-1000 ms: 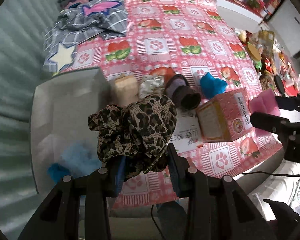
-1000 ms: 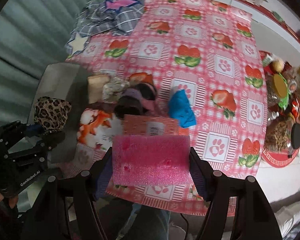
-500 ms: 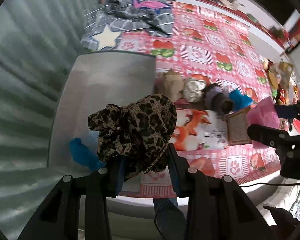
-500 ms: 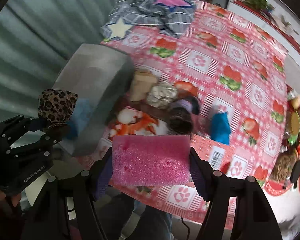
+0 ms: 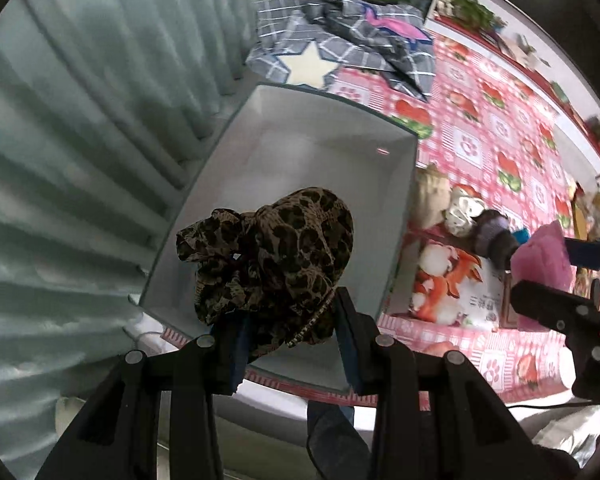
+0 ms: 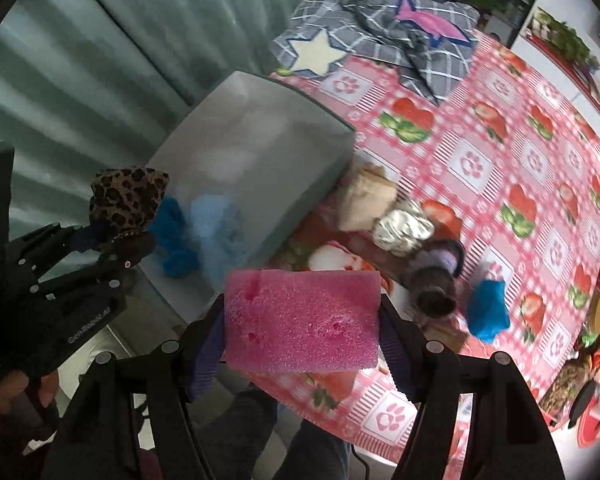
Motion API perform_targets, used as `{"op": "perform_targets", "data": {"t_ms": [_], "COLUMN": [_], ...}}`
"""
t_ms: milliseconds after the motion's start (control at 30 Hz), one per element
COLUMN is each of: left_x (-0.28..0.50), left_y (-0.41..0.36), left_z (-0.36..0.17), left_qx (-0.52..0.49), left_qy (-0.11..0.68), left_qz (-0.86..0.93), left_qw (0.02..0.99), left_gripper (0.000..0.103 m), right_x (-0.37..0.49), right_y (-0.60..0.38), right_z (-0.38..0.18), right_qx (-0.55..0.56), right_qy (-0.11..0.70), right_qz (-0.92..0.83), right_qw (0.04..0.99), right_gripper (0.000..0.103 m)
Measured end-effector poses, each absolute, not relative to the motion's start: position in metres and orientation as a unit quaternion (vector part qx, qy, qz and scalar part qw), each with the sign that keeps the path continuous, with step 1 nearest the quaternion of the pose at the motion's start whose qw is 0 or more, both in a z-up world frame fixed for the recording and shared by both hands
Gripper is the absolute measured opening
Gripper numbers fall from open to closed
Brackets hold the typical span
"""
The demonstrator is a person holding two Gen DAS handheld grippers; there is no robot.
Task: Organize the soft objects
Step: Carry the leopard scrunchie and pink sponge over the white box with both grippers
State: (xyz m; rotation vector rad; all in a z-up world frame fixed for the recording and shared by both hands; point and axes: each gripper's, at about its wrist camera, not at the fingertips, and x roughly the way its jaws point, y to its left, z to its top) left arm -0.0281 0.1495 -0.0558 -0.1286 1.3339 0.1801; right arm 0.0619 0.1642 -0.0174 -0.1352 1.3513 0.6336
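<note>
Left gripper point(image 5: 288, 332), clenched on leopard-print scrunchie point(image 5: 268, 256), held above near end of grey bin point(image 5: 320, 148); fabric bulging up and out past blue pads. Right gripper point(image 6: 302, 328), clamped across width of pink sponge point(image 6: 302, 320), poised over table edge just beside bin's near corner. Blue fluffy items point(image 6: 198, 232) already inside bin, seen through its translucent wall from right wrist view; beige pouch point(image 6: 366, 196), silver scrunchie point(image 6: 404, 226), dark rolled fabric point(image 6: 436, 276) and blue cloth point(image 6: 488, 308) waiting in a row on strawberry-print tablecloth point(image 6: 500, 128).

Step in hand, by judgement: depositing scrunchie in bin. For clean release: lower until fabric sits below rim, centre over bare floor away from wall, then open fully and lift straight up, since loose folds may snag on pads. Keep sponge gripper well aside to avoid collision; follow only once left tool is clear of opening.
</note>
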Motion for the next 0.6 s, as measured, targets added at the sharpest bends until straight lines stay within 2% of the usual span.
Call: {"op": "perform_targets", "data": {"t_ms": [600], "left_x": [-0.007], "left_y": [0.181], "left_z": [-0.062], "left_qx": [-0.082], "left_qy": [0.614], "left_qz": [0.118], "left_qw": [0.776], "left_gripper": [0.041], "right_x": [0.095], "right_y": [0.225], "right_z": [-0.018], "right_qx": [-0.071], "right_qy": [0.607], "right_qz": [0.326], "right_qw": [0.721], "right_gripper": [0.071]}}
